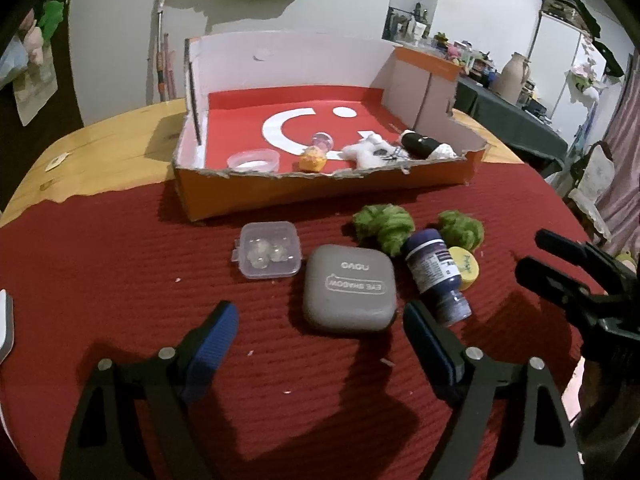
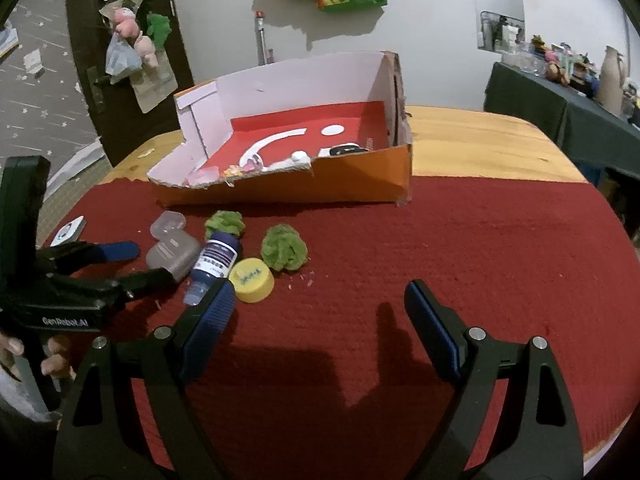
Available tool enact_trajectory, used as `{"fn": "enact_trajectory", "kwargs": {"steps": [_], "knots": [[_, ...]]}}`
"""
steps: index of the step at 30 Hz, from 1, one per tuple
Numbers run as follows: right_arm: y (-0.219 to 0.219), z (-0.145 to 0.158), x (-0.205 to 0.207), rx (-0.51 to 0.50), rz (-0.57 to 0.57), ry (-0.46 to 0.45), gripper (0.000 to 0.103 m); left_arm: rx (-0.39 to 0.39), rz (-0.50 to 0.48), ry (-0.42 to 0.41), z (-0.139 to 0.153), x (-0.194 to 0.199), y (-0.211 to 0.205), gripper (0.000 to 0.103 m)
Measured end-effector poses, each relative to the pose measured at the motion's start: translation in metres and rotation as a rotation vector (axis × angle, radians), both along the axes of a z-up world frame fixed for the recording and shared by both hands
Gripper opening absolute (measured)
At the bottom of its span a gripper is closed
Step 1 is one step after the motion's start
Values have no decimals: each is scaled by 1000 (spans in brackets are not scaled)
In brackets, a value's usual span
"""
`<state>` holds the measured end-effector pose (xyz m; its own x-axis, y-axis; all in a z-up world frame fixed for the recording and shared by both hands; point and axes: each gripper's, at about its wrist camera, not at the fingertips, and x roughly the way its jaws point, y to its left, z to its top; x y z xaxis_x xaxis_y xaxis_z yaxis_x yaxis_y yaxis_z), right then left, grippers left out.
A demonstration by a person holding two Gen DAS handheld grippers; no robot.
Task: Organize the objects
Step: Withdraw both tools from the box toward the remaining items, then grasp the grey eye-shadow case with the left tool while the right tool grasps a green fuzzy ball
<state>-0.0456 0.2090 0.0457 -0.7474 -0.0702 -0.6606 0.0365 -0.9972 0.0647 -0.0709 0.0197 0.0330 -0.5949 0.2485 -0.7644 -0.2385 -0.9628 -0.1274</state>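
An orange cardboard box (image 1: pixel 320 192) with a red floor holds a clear tub (image 1: pixel 254 160), a yellow ball (image 1: pixel 313 159), a white toy (image 1: pixel 370 151) and a black item (image 1: pixel 420 145). On the red mat in front lie a clear case (image 1: pixel 270 255), a grey eye-shadow case (image 1: pixel 349 288), a purple bottle (image 1: pixel 434 270), a yellow lid (image 1: pixel 466 266) and two green yarn balls (image 1: pixel 384 224). My left gripper (image 1: pixel 320 340) is open just before the grey case. My right gripper (image 2: pixel 320 312) is open and empty, right of the yellow lid (image 2: pixel 252 280) and bottle (image 2: pixel 216 258).
The box (image 2: pixel 320 184) stands at the back of the red mat on a wooden table (image 2: pixel 480 140). A small white object (image 2: pixel 72 230) lies at the mat's left edge. A dark table with clutter (image 2: pixel 560 92) stands at the far right.
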Motion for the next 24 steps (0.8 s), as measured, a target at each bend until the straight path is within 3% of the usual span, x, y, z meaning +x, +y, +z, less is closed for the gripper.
{"fn": "enact_trajectory", "kwargs": {"steps": [11,18,24], "knots": [[-8,2,-29,30,39,-34,86,3,-47,1,1,-5,9,71],[-14,-2,-43,48,55,-61,84,-11,-62,6,-1,-9,14,70],[-13,-8,-53,33,64,-97,76,-26,-79,13,-2,-12,17,55]]}}
